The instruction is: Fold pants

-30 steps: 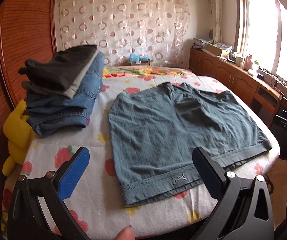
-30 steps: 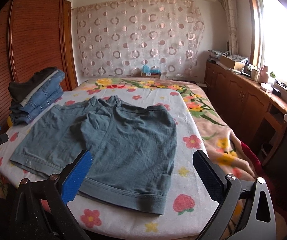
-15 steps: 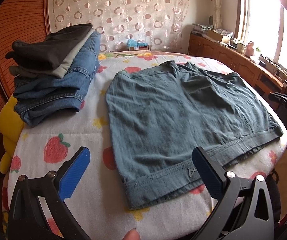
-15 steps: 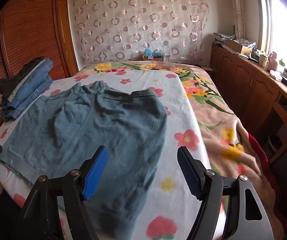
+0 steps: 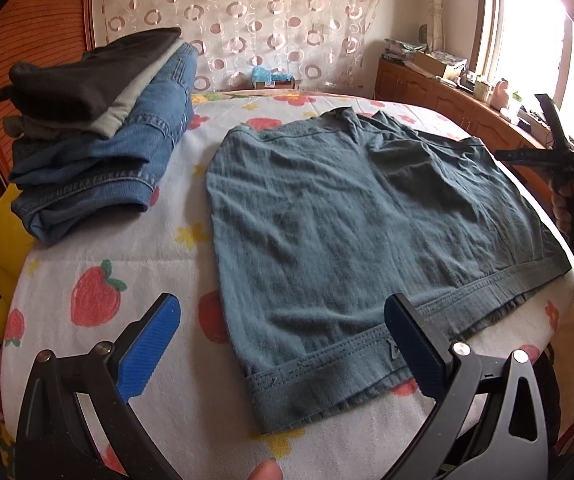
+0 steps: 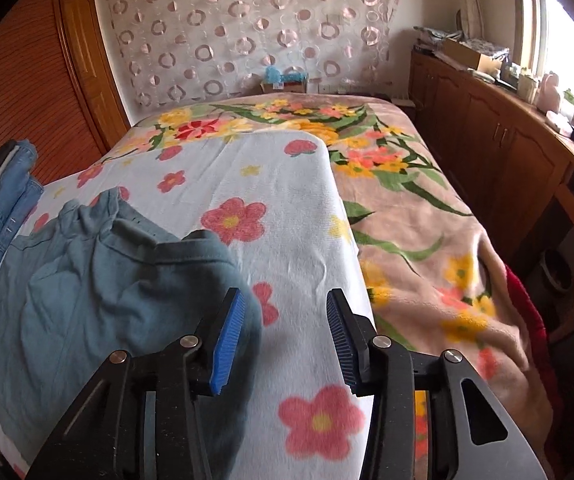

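- Step in hand, as I judge it: the approach before the first fold. The shorts (image 5: 351, 248) lie spread flat and unfolded on the bed (image 5: 99, 240), and neither tool has hold of them.
- The left hand-held gripper (image 5: 283, 348) hovers over the near hem with its jaws wide apart; the hem corner lies below the gap, but the pads do not press on it.
- The right hand-held gripper (image 6: 283, 336) has its jaws closing with only the flowered sheet between them; the shorts' edge lies just at 9 o'clock of its left pad, outside the gap.
- Next move, in my view: the right tool needs to shift toward 9 o'clock so the cloth edge enters the gap before the pads meet, while the left drops onto the hem and pinches, so both can carry one side over the other.
- The shorts are grey-blue, soft and creased, with a stitched hem band toward 6 o'clock in the left view.
- At 10 o'clock of them sits a stack of folded clothes (image 5: 99, 136).
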`<move>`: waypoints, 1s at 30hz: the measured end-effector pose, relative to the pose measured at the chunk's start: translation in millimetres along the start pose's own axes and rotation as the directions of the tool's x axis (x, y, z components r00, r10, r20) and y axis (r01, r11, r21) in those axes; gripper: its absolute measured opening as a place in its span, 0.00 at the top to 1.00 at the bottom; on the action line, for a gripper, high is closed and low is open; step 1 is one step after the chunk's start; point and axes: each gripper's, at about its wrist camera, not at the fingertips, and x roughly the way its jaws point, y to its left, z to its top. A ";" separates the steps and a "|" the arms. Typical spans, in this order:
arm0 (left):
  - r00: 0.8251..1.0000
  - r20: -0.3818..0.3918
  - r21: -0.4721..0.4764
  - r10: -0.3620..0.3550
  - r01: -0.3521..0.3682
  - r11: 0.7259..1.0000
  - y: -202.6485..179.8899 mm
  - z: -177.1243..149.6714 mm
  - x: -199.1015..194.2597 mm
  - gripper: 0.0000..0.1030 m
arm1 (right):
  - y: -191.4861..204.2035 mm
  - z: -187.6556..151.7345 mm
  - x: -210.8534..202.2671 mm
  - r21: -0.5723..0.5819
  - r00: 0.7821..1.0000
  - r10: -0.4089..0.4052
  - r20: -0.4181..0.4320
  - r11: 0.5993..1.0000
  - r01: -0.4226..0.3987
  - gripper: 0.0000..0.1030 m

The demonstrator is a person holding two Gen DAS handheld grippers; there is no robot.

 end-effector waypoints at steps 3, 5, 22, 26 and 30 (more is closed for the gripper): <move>1.000 -0.008 -0.001 0.003 -0.003 1.000 0.8 -2.6 2.2 0.00 | 8.7 2.4 -2.5 -0.023 1.000 0.005 -0.019 1.000 -0.005 0.57; 1.000 -0.012 -0.001 0.002 -0.002 1.000 1.5 -4.1 2.7 0.00 | 14.2 3.1 -4.3 -0.040 0.999 0.021 -0.024 0.999 -0.022 0.57; 1.000 -0.029 -0.013 0.001 -0.002 1.000 7.6 -10.6 6.0 0.00 | 18.9 16.0 -65.7 -0.135 0.968 -0.208 0.138 0.965 0.226 0.99; 1.000 -0.031 -0.026 0.000 -0.001 1.000 10.6 -11.4 5.2 0.00 | 4.3 15.4 -72.3 -0.088 0.969 -0.222 0.106 0.969 0.232 0.99; 1.000 -0.030 -0.027 0.000 -0.001 1.000 12.3 -12.9 3.3 0.04 | 1.2 11.4 -79.4 -0.075 0.991 -0.113 0.078 0.990 0.119 0.90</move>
